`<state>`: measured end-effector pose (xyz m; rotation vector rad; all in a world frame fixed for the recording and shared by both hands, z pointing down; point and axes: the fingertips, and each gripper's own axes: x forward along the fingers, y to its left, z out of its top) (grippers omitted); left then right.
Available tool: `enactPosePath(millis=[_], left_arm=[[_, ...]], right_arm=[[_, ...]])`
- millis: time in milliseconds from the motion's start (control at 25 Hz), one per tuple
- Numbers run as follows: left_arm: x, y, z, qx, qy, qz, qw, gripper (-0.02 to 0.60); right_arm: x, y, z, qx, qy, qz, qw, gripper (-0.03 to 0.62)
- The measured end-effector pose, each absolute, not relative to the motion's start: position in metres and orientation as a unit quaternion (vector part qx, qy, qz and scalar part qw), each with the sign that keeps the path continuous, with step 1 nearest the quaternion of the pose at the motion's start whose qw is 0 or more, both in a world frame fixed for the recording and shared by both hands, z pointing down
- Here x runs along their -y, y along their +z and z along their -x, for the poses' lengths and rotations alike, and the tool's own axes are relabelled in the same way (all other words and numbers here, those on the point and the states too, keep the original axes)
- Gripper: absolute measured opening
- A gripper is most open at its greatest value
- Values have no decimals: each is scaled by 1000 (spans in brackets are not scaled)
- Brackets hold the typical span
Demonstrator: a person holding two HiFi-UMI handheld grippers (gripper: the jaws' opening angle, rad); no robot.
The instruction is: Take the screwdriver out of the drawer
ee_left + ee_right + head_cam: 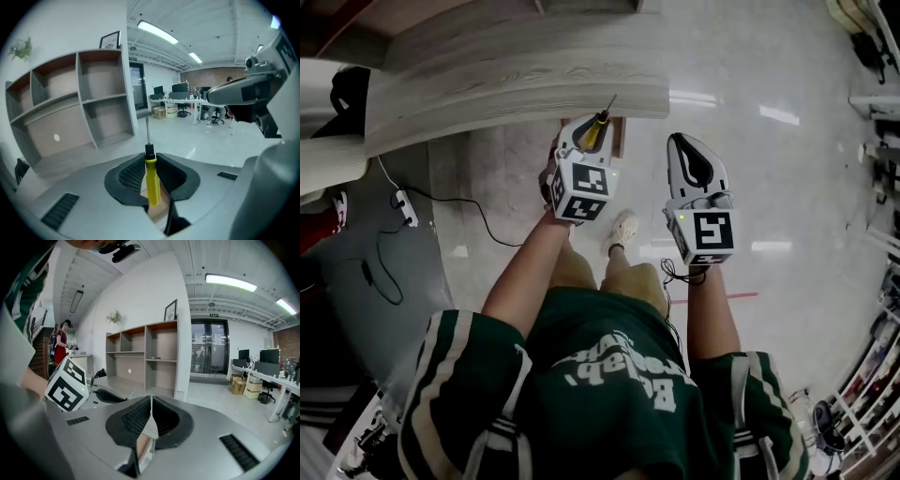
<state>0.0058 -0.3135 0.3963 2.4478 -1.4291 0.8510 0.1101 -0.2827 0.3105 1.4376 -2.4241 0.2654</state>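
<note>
head view, far left: a wooden bench [516,94] edge runs across the top. just below it the left tool [592,129] pinches the screwdriver [595,137] by its yellow handle, with the shaft poking forward past the tips. left gripper view agrees: the pads [131,176] close on the middle of the handle, and the black collar and blade stand free ahead. gripped there, the screwdriver sits straight along the jaws and steady rather than dangling.

no drawer can be made out in any view. the screwdriver is up in the air in front of the person, over the floor [787,187], so i judge the taking-out done or nearly so.

further right, the right tool [682,148] hangs beside the left one and apart from it, jaws pressed together on nothing. it is likely just kept out of the way, since one grip is enough for so light a thing. finding a spot to set the screwdriver down looks like what remains.
</note>
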Motion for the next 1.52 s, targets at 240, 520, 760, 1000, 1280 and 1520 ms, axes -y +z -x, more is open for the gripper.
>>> enactPosePath(millis=[240, 520, 760, 1000, 1280, 1520], left_arm=[[294, 297, 1, 500, 240, -831, 51, 86], [249, 217, 29, 531, 199, -823, 19, 87], [223, 152, 62, 561, 160, -812, -18, 87], [217, 114, 90, 587, 131, -799, -33, 87], [203, 94, 86, 595, 119, -794, -41, 87], [215, 90, 85, 592, 122, -795, -42, 87]], right_arm=[[257, 241, -109, 847, 57, -513, 127, 37], [215, 180, -93, 857, 31, -506, 95, 35], [202, 130, -64, 871, -6, -485, 78, 35], [202, 99, -44, 875, -32, -479, 65, 35], [196, 86, -51, 875, -23, -481, 49, 34], [210, 84, -53, 875, -21, -481, 49, 34]])
